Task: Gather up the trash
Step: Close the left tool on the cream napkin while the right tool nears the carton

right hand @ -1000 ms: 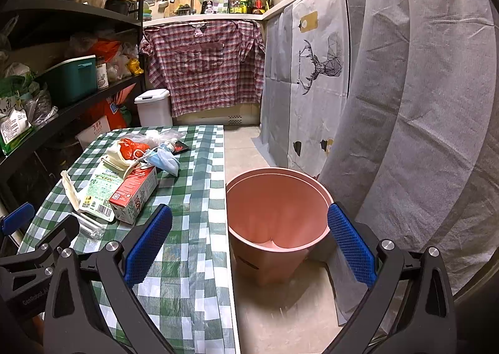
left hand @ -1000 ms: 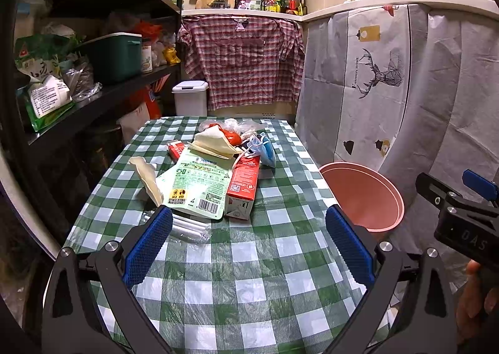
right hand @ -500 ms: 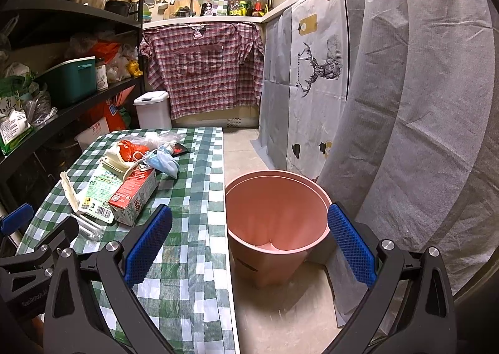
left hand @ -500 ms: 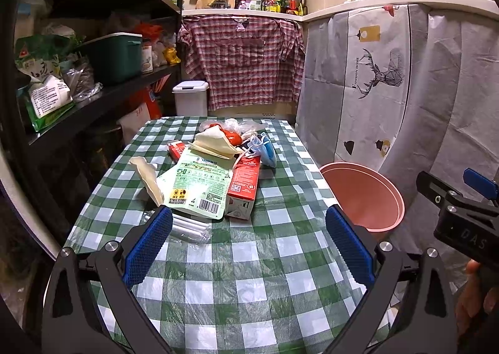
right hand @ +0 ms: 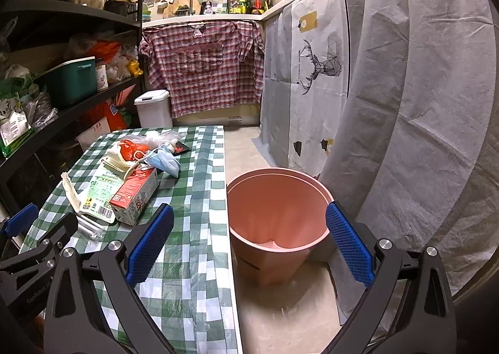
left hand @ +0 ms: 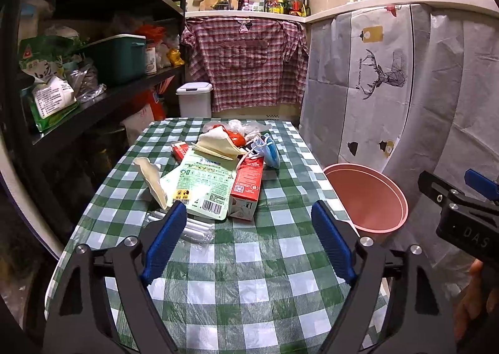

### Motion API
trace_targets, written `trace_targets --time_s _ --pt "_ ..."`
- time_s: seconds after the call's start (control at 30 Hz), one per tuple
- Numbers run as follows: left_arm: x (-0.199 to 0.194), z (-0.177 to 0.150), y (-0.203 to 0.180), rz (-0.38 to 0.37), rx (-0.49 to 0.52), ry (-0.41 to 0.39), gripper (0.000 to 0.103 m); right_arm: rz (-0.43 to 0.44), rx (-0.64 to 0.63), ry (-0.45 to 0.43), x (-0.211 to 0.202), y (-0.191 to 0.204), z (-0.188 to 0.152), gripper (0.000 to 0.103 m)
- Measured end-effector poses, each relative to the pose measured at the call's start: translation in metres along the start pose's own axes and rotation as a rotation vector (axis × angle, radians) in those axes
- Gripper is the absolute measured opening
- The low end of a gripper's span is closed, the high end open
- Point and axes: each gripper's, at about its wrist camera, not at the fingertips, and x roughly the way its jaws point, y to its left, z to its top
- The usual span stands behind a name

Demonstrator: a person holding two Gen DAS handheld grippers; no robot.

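Left-wrist view: my left claw hovers over the near end of the desk, which is covered in green-and-white check. Its jaws are closing, with nothing between the blue pads, and stand well apart. The trash lies in a loose heap at mid-desk: a green-and-white pouch, a red carton just beside it on the right, a cream paper strip on the left, clear plastic wrap nearest the claw, and a blue face mask and a red wrapper at the far side.

Right-wrist view: my right claw is open and empty, held above the floor with the pink bin framed between its pads. The bin stands on the floor just beside the desk's right edge. The heap, carton foremost, lies to the left.
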Motion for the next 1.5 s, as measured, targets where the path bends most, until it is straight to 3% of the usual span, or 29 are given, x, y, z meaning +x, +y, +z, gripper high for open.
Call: trace_targets --time_s 0.3,0.43,0.6,0.87,1.2,1.5 --pt "0.004 0.002 0.018 0.02 -0.04 0.015 0.075 0.059 -0.008 0.016 0.002 0.024 0.001 0.08" --pt "0.011 0.005 0.035 0.069 -0.062 0.015 0.068 0.109 -0.018 0.019 0.007 0.04 0.001 0.076" --pt "0.024 0.011 0.062 0.113 -0.115 0.02 0.068 0.185 -0.028 0.037 0.02 0.063 0.003 0.066" --pt "0.056 0.021 0.103 0.173 -0.204 0.049 0.064 0.286 -0.065 0.054 0.052 0.113 0.006 0.065" --pt "0.094 0.018 0.124 0.18 -0.273 0.107 0.063 0.308 -0.05 0.138 0.113 0.155 0.001 0.067" --pt "0.127 0.013 0.136 0.194 -0.314 0.161 0.063 0.295 -0.059 0.215 0.148 0.169 -0.013 0.067"
